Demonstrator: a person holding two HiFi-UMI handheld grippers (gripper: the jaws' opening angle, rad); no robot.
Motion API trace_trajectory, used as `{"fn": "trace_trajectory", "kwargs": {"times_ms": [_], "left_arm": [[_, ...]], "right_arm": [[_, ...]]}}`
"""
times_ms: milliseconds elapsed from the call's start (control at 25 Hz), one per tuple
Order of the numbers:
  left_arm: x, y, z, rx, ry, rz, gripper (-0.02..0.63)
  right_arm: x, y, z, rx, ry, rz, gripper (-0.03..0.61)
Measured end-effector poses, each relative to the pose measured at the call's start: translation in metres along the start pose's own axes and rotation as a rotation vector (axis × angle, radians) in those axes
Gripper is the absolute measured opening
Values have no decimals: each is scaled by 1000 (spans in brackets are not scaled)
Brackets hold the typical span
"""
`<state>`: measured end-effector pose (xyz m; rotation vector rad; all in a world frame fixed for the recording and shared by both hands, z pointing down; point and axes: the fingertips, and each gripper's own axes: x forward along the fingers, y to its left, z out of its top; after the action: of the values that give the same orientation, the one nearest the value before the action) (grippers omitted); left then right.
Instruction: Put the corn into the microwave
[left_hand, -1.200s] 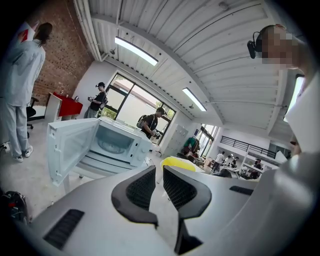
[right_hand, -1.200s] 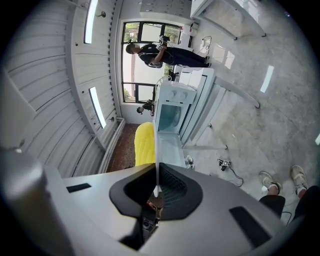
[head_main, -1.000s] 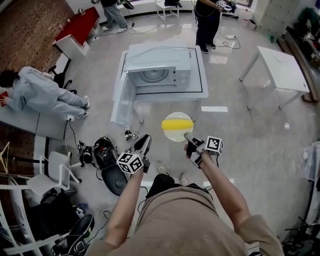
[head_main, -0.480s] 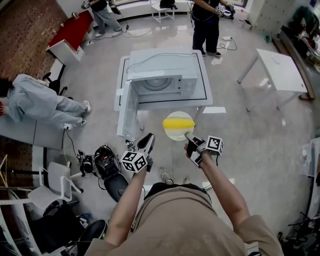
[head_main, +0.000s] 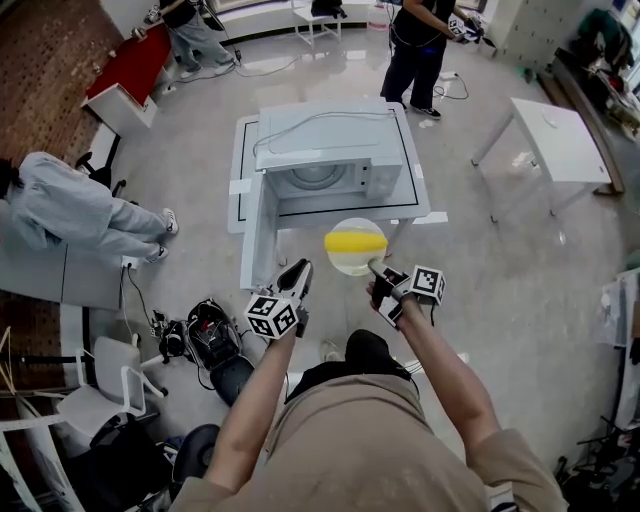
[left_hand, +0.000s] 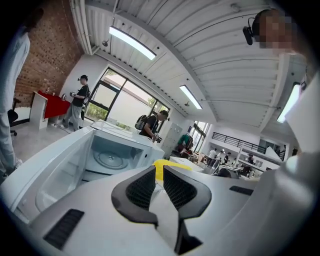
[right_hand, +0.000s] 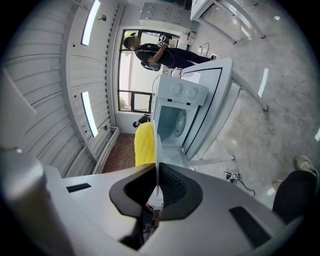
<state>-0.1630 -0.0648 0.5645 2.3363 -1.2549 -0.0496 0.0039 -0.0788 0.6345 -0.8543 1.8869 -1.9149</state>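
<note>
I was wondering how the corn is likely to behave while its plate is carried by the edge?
The corn is a round cob lying loose on the plate, so it would probably roll if the plate tips. The right tool pinches only the rim, so the cob's weight likely tends to tilt the plate.

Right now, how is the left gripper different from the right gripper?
The right gripper carries the plate with the corn; the left gripper holds nothing. The right gripper's jaws pinch the plate's rim; the left gripper's stand slightly apart. Both point toward the open microwave.
</note>
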Motion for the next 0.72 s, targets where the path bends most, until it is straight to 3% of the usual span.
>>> {"fn": "trace_trajectory", "kwargs": {"times_ms": [720], "left_arm": [[72, 52, 22, -50, 4, 79, 37]], "right_arm": [[86, -10, 68, -7, 102, -31, 17]]}}
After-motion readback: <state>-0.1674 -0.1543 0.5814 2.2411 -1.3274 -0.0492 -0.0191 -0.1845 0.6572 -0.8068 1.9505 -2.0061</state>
